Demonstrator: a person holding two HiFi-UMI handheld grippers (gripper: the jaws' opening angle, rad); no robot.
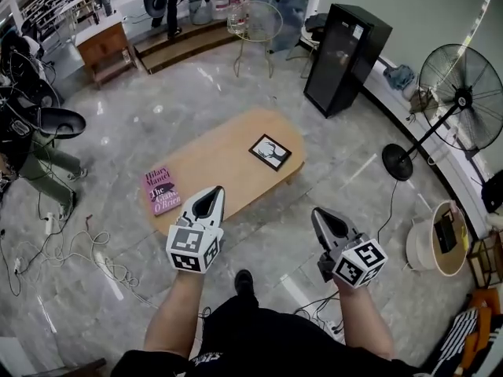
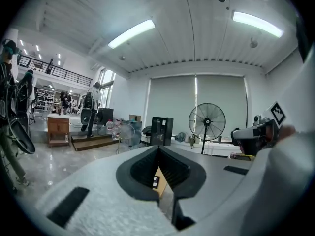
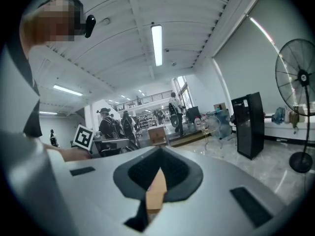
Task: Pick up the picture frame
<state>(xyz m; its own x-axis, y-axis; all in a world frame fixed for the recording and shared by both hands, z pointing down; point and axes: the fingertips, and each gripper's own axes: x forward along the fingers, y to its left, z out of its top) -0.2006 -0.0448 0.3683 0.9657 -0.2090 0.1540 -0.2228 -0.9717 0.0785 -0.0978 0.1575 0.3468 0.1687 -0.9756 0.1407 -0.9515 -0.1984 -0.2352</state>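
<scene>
I've got the oval wooden table (image 1: 228, 163) in front of me. Both grippers sit by its near edge, left gripper (image 1: 211, 195) right at the edge and right gripper (image 1: 322, 217) off the near-right side, each with fingers pinched together on nothing. The pink book (image 1: 161, 189) lies on the table's near-left end, and the picture frame (image 1: 269, 151) lies flat toward its far-right end.

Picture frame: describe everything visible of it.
The picture frame is a small rectangle with a black border around a white picture bearing a dark figure, too small to identify. It lies flat, face up, near the far right end of the oval wooden table, turned askew to its edges. Only the table touches it.
</scene>
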